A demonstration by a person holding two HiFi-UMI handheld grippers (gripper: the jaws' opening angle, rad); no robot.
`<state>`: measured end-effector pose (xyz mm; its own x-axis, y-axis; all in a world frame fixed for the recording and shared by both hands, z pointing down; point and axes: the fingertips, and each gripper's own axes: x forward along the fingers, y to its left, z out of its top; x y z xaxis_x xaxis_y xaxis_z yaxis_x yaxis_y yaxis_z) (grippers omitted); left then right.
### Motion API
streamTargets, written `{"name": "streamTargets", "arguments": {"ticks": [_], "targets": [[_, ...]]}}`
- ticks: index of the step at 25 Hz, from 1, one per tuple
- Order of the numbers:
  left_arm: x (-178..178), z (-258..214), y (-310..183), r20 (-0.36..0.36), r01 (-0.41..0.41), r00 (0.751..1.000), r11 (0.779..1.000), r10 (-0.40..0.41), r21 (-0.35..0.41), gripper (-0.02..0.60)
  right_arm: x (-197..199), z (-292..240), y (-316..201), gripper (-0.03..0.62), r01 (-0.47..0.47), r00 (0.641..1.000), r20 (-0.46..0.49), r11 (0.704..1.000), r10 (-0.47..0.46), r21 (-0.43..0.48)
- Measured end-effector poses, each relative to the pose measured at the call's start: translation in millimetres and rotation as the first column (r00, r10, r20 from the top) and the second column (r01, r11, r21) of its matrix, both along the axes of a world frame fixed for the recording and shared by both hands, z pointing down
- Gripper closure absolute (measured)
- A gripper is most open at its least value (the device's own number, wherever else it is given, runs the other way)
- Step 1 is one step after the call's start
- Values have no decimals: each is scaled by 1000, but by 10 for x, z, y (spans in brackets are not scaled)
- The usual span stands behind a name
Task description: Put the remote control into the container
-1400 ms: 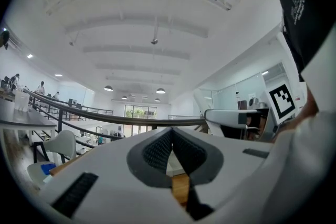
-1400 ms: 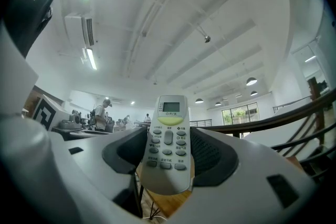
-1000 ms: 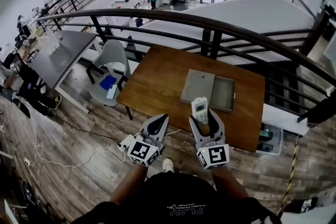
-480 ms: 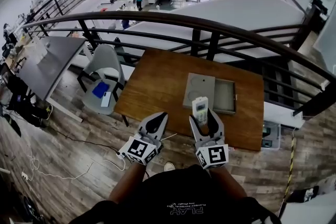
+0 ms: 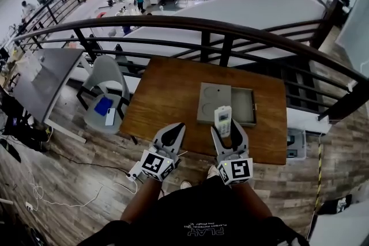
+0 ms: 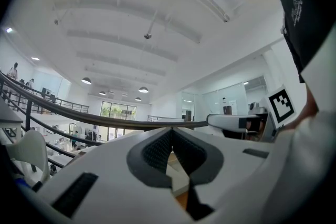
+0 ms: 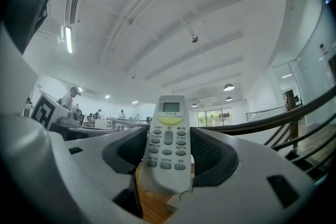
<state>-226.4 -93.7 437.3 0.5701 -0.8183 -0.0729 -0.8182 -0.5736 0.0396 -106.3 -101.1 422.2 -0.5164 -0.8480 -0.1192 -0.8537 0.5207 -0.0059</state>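
- The right gripper (image 5: 226,127) is clamped on a white remote control with grey buttons and a small screen (image 7: 168,139); a dark ribbed pad presses on each long side.
- In the right gripper view the remote stands upright between the jaws, its screen end at 12 o'clock and its buttons facing the camera.
- In the head view the remote's (image 5: 222,119) far end overlaps the near edge of a shallow grey rectangular container (image 5: 253,106), which rests on a brown wooden table (image 5: 167,95).
- A flat grey square panel (image 5: 214,103) covers the container's 9 o'clock part; its 3 o'clock part is open.
- The left gripper (image 5: 174,128), at 9 o'clock from the right gripper, has its tips pressed together (image 6: 171,130) on nothing, over the table's near edge.
- A dark curved railing (image 5: 230,29) runs at 12 o'clock from the table.
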Motion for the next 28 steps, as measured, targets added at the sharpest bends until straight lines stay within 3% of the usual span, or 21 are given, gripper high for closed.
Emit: {"name": "streamTargets", "arguments": {"ticks": [9,15,18,28], "targets": [[270,-5,-535,8,-10,1000,1000,10,5,577,213,-32,-536,330,22,999,-30,1000,-22,4],[512,13,-917,8,12,1000,1000,-12,-28,577,461,-11,-931,330,40,999,-6,999,-40,-12],[615,-53,-1070,-24,8,1000,1000,-9,-21,577,560,32,-1106,330,42,999,-8,999,-43,-16],[992,-53,-1496,-12,31,999,999,-31,-14,577,913,126,-1575,330,69,998,1,997,-69,-24]]}}
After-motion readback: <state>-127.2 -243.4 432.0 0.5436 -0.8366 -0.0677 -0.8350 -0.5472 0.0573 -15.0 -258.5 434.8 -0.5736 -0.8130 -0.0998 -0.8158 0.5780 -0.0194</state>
